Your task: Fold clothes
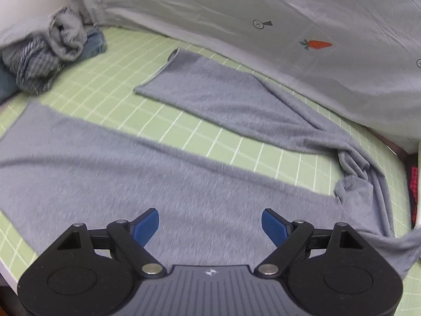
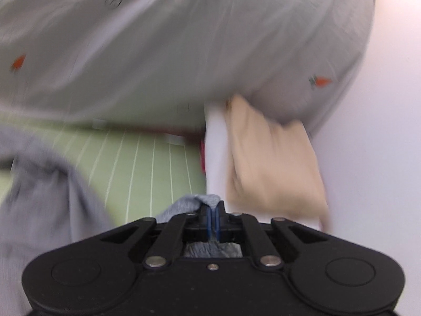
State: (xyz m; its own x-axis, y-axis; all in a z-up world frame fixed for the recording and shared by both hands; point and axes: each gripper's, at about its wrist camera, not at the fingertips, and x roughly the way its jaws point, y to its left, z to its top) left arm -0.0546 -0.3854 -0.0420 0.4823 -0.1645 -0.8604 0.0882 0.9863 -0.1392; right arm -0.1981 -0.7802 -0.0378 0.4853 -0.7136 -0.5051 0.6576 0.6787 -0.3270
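Your left tool (image 1: 210, 223) hung wide open over the grey garment (image 1: 110, 168), its blue pads (image 1: 147, 226) spread apart with nothing between them. The garment lay mostly flat on the green grid mat (image 1: 184, 129), one sleeve (image 1: 210, 89) stretched toward the back, and bunched into folds at the right edge. A pile of other clothes (image 1: 50, 55) sat at the far left corner of the mat. A pale sheet with small carrots (image 1: 315, 44) draped behind it all.

Your right tool (image 2: 213, 220) was clamped tight on a fold of the garment (image 2: 189, 205), grey cloth showing in front of and behind the closed pads. That view was blurred; a beige cloth (image 2: 271, 163) hung just beyond the mat.
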